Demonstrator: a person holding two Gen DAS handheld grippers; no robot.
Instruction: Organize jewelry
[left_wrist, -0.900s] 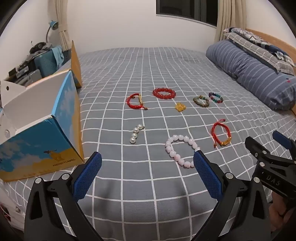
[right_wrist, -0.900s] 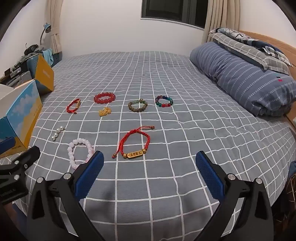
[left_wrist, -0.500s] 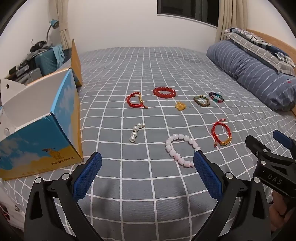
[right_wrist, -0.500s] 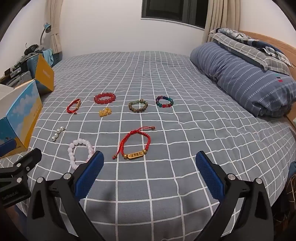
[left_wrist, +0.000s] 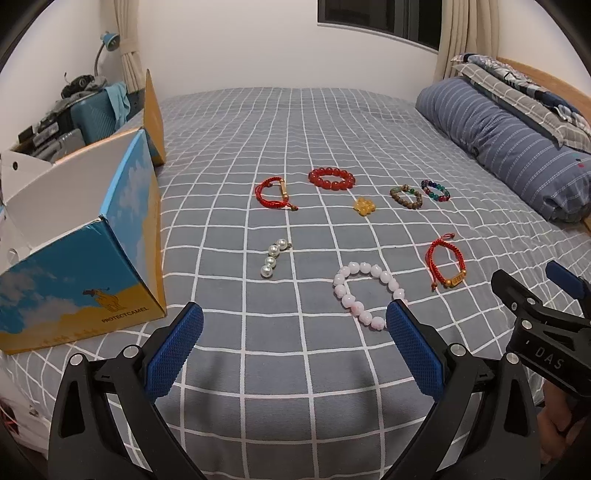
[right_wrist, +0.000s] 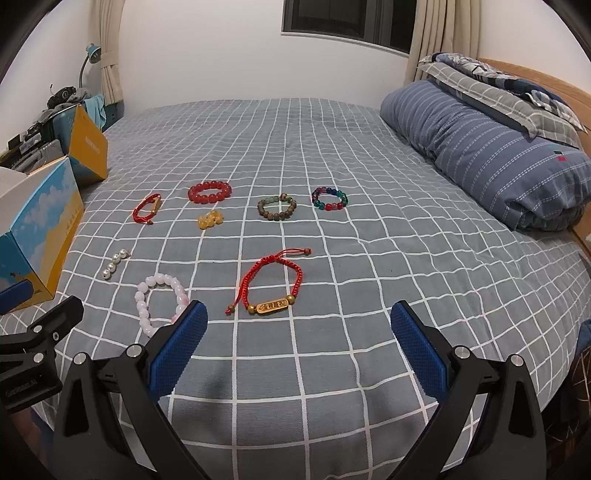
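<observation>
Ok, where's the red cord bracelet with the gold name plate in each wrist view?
Left wrist: red cord bracelet with gold plate, right of centre, beyond the right blue pad.
Right wrist: the same bracelet, centre, just ahead of the open tongs.
Shared landmark: the pink bead bracelet lies immediately to its left in both.

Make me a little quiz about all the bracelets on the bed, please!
1. True or false: the left tool is holding the pink bead bracelet.
2. What sits nearest the open box? A) string of pearls B) multicolored bead bracelet C) brown bead bracelet
3. Fill in: the red cord bracelet nearest the right tool carries a ____-colored plate.

Key: 1 false, both tools are open and hold nothing. 2 A. 3 gold.
</observation>
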